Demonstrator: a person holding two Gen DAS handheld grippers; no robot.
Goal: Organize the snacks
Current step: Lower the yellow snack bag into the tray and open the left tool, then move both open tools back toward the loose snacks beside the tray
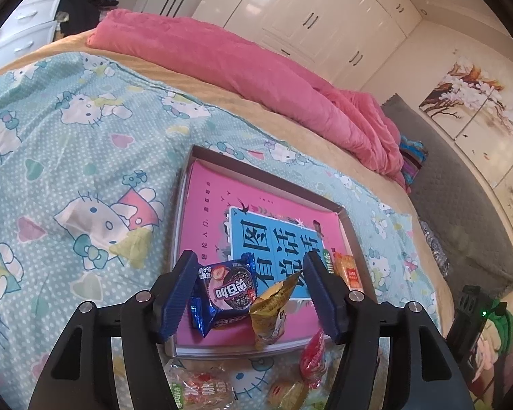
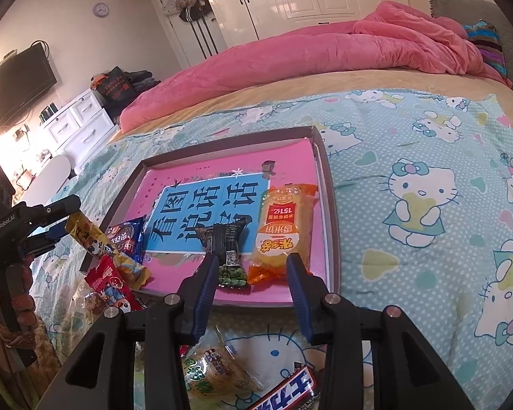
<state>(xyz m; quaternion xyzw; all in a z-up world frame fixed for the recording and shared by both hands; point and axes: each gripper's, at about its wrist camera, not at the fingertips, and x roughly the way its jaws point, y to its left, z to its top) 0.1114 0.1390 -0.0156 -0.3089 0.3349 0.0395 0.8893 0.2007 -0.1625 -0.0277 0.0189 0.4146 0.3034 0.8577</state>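
A shallow grey tray [image 1: 260, 171] [image 2: 329, 212] holding a pink book lies on the cartoon-cat bedspread. My left gripper [image 1: 249, 259] is open over its near corner. A blue cookie packet [image 1: 222, 294] and a gold packet [image 1: 273, 311] lie between its fingers, and neither pad presses on them. My right gripper [image 2: 251, 263] is open at the tray's near edge. A black-and-green pea packet [image 2: 229, 256] and an orange rice-cracker packet [image 2: 284, 225] lie side by side just ahead of it. Loose snacks, among them a red packet [image 1: 313, 355] [image 2: 109, 283], lie on the bedspread in front of the tray.
A pink quilt [image 1: 256, 78] [image 2: 325, 48] is heaped across the far side of the bed. More packets [image 2: 215, 372] and a chocolate bar [image 2: 287, 393] lie under the right gripper. A hand [image 2: 20, 300] holds the left gripper [image 2: 51, 232]. White drawers [image 2: 82, 126] stand beyond the bed.
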